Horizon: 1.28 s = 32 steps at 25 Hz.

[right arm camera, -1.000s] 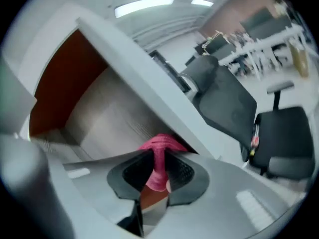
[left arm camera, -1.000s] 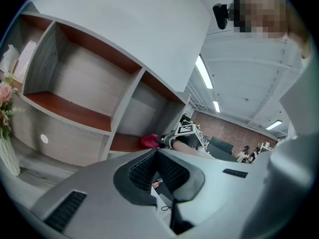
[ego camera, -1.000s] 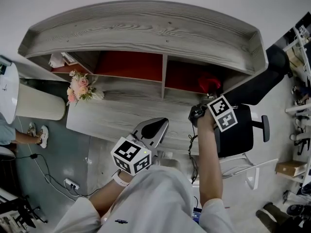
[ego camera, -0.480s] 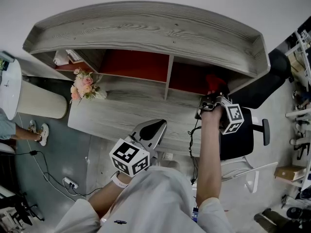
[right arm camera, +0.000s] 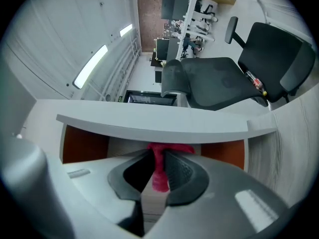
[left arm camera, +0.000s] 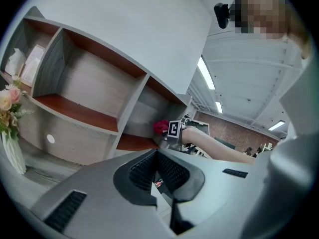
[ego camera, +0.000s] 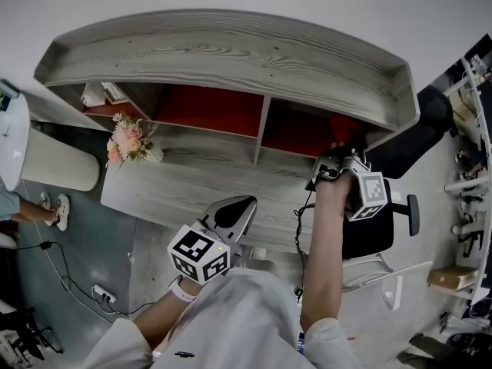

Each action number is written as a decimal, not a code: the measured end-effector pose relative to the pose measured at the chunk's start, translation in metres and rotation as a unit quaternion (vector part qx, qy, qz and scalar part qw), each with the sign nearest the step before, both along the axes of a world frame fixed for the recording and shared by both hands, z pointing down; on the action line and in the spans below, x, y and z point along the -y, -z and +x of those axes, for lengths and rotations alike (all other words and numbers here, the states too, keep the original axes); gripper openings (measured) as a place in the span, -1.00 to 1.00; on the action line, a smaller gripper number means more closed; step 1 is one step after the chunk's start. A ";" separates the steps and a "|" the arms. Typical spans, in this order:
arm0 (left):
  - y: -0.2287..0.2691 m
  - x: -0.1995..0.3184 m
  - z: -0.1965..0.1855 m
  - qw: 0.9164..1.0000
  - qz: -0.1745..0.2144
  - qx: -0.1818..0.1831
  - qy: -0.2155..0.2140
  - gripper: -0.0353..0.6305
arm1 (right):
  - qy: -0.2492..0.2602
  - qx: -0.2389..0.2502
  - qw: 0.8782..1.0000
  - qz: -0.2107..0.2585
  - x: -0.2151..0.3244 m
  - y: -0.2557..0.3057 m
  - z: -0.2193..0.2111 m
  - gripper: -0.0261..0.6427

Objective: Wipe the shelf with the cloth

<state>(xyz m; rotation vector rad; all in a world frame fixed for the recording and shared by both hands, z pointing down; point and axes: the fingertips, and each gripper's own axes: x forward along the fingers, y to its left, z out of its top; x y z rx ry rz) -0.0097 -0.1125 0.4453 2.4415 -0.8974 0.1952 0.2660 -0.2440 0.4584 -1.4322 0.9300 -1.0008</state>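
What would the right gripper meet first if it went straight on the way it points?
Probably the grey back panel of the shelf's right compartment. The right gripper, jaws just closing further on the red cloth, points into it; the cloth bunched ahead would touch first. Depth unclear.

Count from your head view:
- One shelf [ego camera: 231, 52], with three openings visible along its front.
- One red cloth [ego camera: 347, 126], right of centre.
- Two grippers in your hands: left gripper [ego camera: 233, 214] at lower centre, right gripper [ego camera: 332, 164] at centre right.
- Two marker cubes [ego camera: 198, 254], one per gripper.
- One bouquet [ego camera: 127, 138], at left.
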 end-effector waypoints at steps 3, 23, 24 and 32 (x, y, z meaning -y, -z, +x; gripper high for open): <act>0.002 0.000 0.004 1.000 0.002 -0.002 -0.004 -0.89 | 0.001 -0.007 1.000 0.017 -0.001 0.017 0.001 -0.72; 0.011 0.005 -0.008 1.000 0.014 -0.004 0.022 -0.89 | 0.003 -0.080 0.984 0.159 0.011 0.115 0.002 -0.72; 0.011 0.005 -0.009 1.000 0.015 -0.003 0.023 -0.89 | 0.003 -0.075 0.982 0.171 0.011 0.119 0.002 -0.72; 0.009 0.008 -0.020 0.999 0.013 0.002 0.033 -0.89 | 0.055 -0.025 0.958 0.279 0.021 0.125 -0.012 -0.75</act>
